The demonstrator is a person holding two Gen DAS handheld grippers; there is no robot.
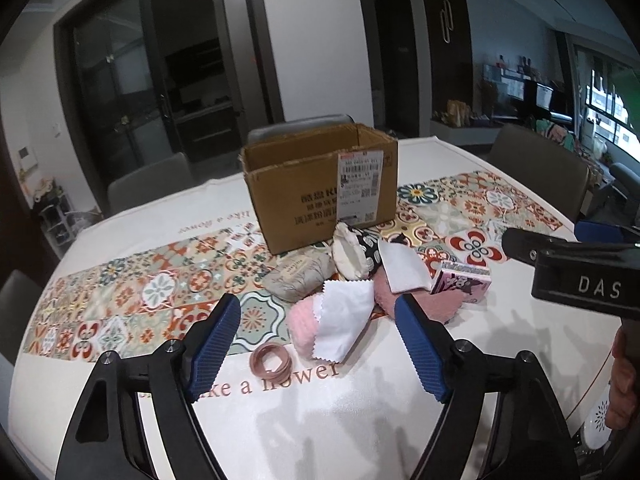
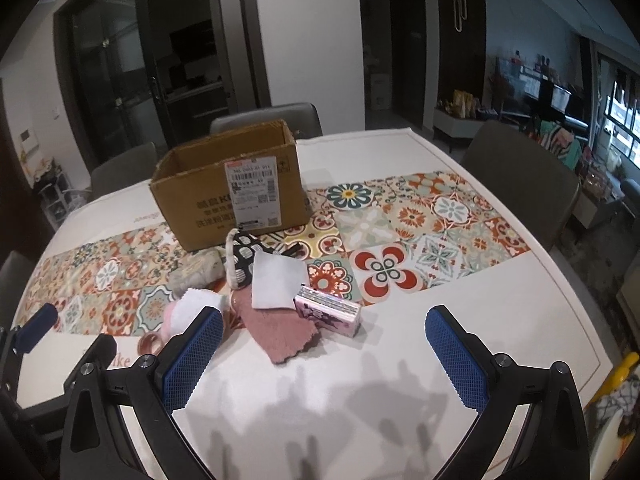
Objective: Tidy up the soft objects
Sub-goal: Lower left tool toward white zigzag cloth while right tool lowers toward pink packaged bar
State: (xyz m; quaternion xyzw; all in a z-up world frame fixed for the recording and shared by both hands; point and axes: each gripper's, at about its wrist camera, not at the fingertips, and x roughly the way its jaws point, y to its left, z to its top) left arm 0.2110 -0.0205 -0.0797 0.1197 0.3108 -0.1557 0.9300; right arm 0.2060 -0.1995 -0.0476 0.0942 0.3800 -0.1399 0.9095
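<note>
A pile of soft things lies in front of an open cardboard box (image 1: 320, 184) (image 2: 232, 196). It holds a pink fluffy roll wrapped in white cloth (image 1: 320, 328) (image 2: 192, 308), a grey pouch (image 1: 300, 280), a black-and-white patterned pouch (image 1: 356, 252) (image 2: 244, 256), and a pink towel (image 2: 280, 332) with a white cloth (image 2: 276, 280) on it. A pink tissue packet (image 2: 328, 312) and a coil of pink bands (image 1: 270, 360) lie beside them. My left gripper (image 1: 320, 320) is open just short of the pink roll. My right gripper (image 2: 326, 344) is open near the towel and packet, holding nothing.
The table (image 2: 400, 360) has a white cloth with a tiled floral runner (image 2: 420, 232). Grey chairs (image 2: 520, 176) stand around it. A person's hand (image 1: 624, 380) holds the right gripper's body (image 1: 580, 276) at the right of the left wrist view.
</note>
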